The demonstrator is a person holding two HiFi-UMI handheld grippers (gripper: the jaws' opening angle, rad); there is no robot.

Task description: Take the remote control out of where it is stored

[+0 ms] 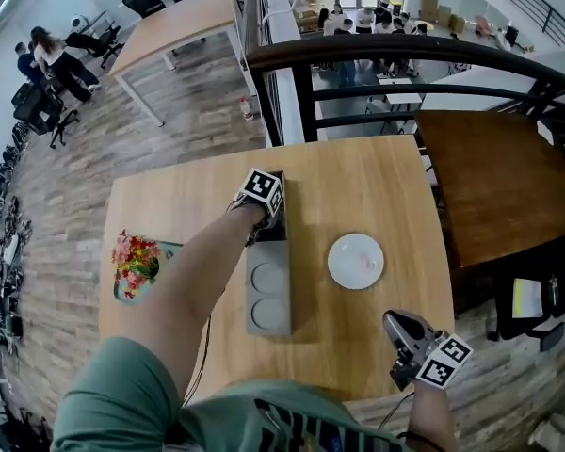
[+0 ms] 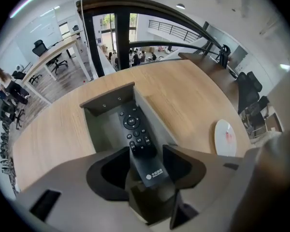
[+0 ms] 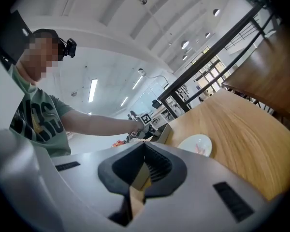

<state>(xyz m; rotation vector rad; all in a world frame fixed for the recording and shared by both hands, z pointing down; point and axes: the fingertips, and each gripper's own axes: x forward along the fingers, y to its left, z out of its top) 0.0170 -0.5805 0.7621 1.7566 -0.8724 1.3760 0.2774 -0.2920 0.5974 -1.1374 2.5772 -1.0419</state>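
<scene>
A black remote control lies lengthwise in the open far compartment of a long grey storage box on the wooden table. My left gripper points steeply down into that compartment, its jaws apart on either side of the remote's near end; I see no firm press on it. From the head view the left gripper is over the box's far end, and the remote is hidden under it. My right gripper hangs off the table's near right corner, shut and empty, also seen as the right gripper.
A white plate lies right of the box. A colourful bunch of flowers on a plate sits at the table's left edge. A dark wooden table adjoins on the right, and a black railing runs behind.
</scene>
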